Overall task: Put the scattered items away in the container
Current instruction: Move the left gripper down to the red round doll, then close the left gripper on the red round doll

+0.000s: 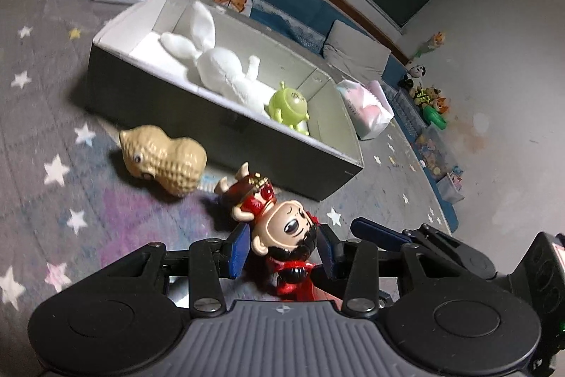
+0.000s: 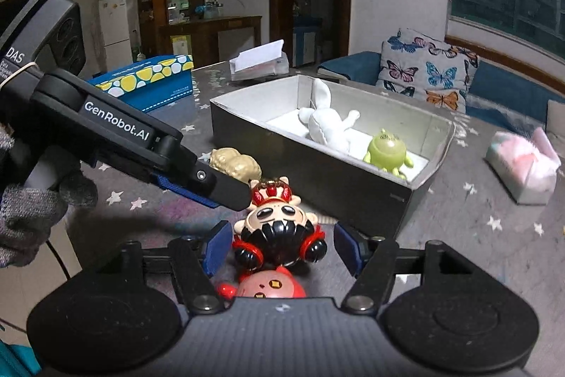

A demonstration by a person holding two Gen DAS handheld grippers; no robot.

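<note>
Our left gripper [image 1: 282, 249] has its blue fingers [image 1: 237, 249] on either side of the doll [image 1: 282, 232], a red-dressed figure with black hair lying on the starry rug [image 1: 42, 115]. The fingers sit close against its head, though we cannot tell whether they grip it. Our right gripper [image 2: 282, 248] faces the same doll [image 2: 279, 228] with its fingers [image 2: 215, 248] spread wider than the head, touching nothing we can see. In the right view the left gripper [image 2: 229, 191] reaches in from the left, its tip at the doll's crown. The peanut toy [image 1: 164, 158] lies on the rug just left of the doll, near the box [image 1: 197, 108]. Inside the box lie a white plush rabbit [image 1: 219, 66] and a green alien toy [image 1: 287, 106] at its right end. A tissue pack [image 1: 367, 108] sits right of the box.
</note>
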